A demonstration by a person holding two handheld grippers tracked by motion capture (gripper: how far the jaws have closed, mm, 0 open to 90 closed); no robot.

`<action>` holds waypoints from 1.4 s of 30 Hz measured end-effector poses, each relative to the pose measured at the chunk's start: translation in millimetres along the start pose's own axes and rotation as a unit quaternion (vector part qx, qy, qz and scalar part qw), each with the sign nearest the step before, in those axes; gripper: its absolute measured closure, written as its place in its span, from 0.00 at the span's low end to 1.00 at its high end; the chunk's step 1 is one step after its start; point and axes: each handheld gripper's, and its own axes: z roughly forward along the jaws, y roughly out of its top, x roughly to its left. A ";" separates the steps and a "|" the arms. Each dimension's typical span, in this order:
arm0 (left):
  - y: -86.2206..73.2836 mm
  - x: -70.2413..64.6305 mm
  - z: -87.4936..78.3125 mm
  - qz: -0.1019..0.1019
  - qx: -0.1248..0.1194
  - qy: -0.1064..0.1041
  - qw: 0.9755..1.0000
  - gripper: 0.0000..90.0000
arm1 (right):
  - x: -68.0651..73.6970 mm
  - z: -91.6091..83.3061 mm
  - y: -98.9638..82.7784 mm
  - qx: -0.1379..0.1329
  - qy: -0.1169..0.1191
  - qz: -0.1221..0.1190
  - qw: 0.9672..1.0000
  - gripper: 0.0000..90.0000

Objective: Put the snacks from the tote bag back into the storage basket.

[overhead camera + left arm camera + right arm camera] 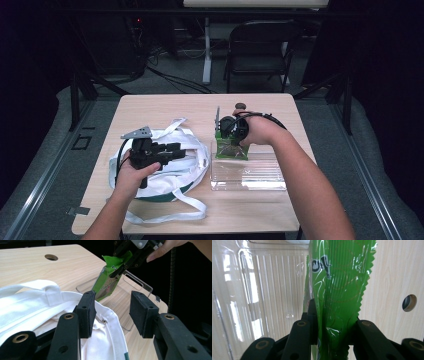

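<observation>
Item 1, L side: white cloth bag (165, 160) w/ long straps, lying flat on the wooden table (165, 107); our left gripper (170, 152) rests over it, jaws partway apart, nothing between the pads (87, 312), though one pad sits just at the bag's rim. Item 2, centre-right: green snack pouch (231, 147), hanging upright by its top seal, lower end inside the near-left corner of the clear plastic tray (250, 172). Item 3, R side: our right gripper (231, 131), pointing down, clamped tight on the pouch's crimped edge (337, 322). Handling note, our judgement: we should lower the pouch straight, keep it off the tray wall, let the bottom settle on the ribbed tray floor before we release, then tip it flat so it doesn't topple out. Pouch is thin, slippery film; grip near the seal looks ok. Keep L gripper parked on the bag, clear of the tray.
</observation>
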 end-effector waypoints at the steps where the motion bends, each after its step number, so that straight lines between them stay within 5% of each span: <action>1: -0.6 0.2 -0.7 -0.002 0.001 0.002 1.000 0.62 | -0.2 2.2 0.1 0.001 0.001 0.000 1.000 0.82; 20: -7.8 3.7 -14.6 -0.011 -0.006 0.022 1.000 0.62 | -5.6 18.4 8.6 -0.006 0.010 -0.014 1.000 0.81; 26: -7.8 3.5 -14.4 -0.011 -0.005 0.022 1.000 0.62 | -5.9 23.5 9.0 0.004 -0.003 -0.021 1.000 0.72; 36: -8.1 3.3 -16.2 -0.012 -0.009 0.023 1.000 0.62 | -10.1 22.1 8.8 -0.014 -0.030 0.004 0.999 0.54; 42: -8.2 3.5 -15.5 -0.012 -0.009 0.024 1.000 0.62 | -12.3 21.8 8.5 -0.020 -0.039 0.013 0.999 0.51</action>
